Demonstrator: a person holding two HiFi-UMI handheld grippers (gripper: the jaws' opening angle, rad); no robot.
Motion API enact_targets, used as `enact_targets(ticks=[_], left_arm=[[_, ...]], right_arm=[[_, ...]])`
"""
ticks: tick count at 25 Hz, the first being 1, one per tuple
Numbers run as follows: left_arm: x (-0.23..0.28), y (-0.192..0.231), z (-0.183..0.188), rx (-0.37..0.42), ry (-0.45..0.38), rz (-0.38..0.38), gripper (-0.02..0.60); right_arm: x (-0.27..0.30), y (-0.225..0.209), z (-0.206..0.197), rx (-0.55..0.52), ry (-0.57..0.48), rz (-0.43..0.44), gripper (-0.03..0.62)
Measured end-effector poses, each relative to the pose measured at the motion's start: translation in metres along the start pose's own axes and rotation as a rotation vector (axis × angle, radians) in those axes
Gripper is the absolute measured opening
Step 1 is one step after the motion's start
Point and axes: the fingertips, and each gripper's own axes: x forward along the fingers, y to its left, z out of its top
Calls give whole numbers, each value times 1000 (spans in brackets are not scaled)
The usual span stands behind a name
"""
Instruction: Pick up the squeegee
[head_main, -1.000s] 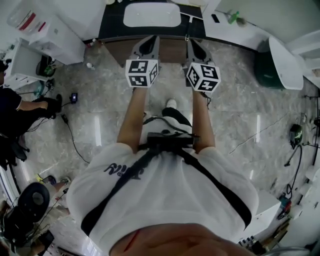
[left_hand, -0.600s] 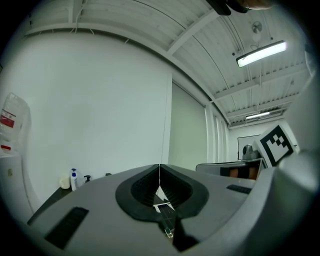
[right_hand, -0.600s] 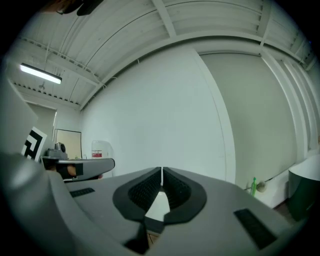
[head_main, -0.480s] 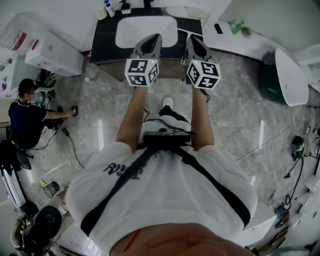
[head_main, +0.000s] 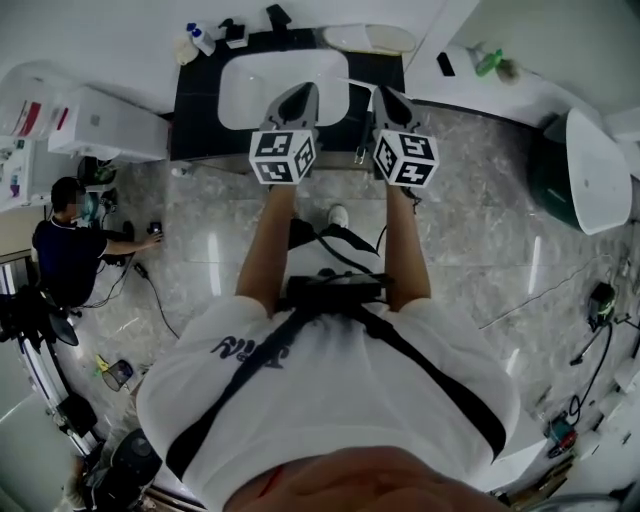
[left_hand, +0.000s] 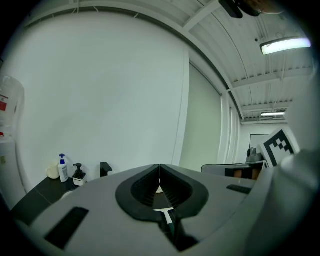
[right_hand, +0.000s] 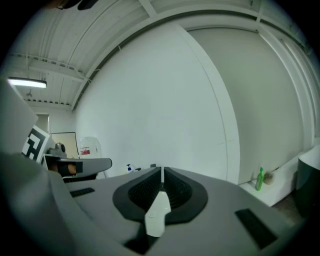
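Nearest, in the lower middle of the head view, the person's forearms (head_main: 265, 240) reach forward. They hold the left gripper (head_main: 302, 92) and right gripper (head_main: 386, 92) side by side and nearly level, a carrying pose that suits an approach rather than a grab. Both have their jaws pressed together on nothing, sensibly, since nothing is yet within reach. Their tips hang over the white sink (head_main: 240, 85) set in a dark counter (head_main: 192, 120). Beyond, along the top edge, stand soap bottles (head_main: 197, 38) and a black tap (head_main: 278, 15). The squeegee is hard to pick out. The pale oblong thing (head_main: 365, 38) at top centre may be it.
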Motion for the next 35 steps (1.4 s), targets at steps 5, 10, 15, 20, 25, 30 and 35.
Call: enact_targets(ticks=[5, 10, 15, 20, 25, 30, 35], left_arm=[[42, 16, -30, -5, 73, -22, 9], [83, 21, -67, -7, 164, -78, 9], [115, 22, -106, -15, 240, -138, 9], [126, 23, -147, -36, 306, -166, 9], [139, 23, -177, -43, 348, -185, 9], [139, 38, -203, -64, 390, -175, 9], [136, 44, -217, -81, 402, -171, 9]], right_arm=[[34, -34, -36, 37, 86, -50, 9], [59, -58, -77, 88, 186, -83, 9], [79, -77, -119, 108, 285, -133, 11], [87, -87, -177, 147, 416, -151, 90], [104, -105, -226, 161, 511, -203, 169], [114, -118, -268, 170, 587, -266, 209], [121, -126, -293, 180, 616, -331, 212]])
